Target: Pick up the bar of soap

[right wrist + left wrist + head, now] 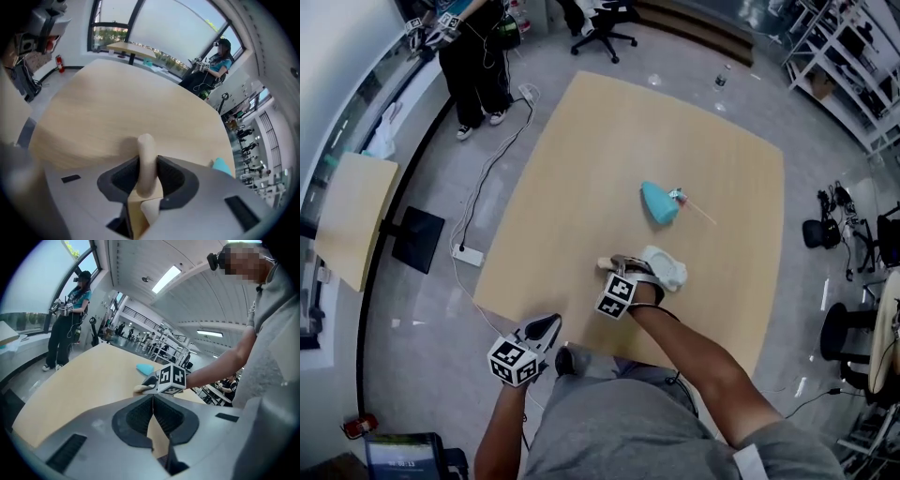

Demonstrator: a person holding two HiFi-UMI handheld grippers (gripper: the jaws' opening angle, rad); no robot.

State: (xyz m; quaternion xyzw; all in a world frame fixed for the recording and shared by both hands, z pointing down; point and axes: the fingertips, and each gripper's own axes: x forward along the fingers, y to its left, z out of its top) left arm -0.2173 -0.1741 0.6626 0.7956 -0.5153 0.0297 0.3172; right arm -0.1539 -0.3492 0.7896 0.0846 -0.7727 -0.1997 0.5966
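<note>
The beige bar of soap [146, 147] stands on edge between the pads of my right gripper [147, 165], which is shut on it. In the head view the right gripper [615, 267] is over the near part of the wooden table [581, 159], and the soap's end [605, 263] pokes out to the left. I cannot tell whether the soap touches the tabletop. My left gripper [547, 325] hangs at the table's front edge with its jaws shut and nothing in them. The left gripper view shows the left gripper [153, 401] pointing at the right one's marker cube [171, 377].
A teal object [659, 202] with a small pink-tipped stick [681, 197] lies mid-table. A white thing [668, 267] sits just right of my right gripper. A person [474, 56] stands far left, beyond the table. A power strip [469, 254] and cable lie on the floor.
</note>
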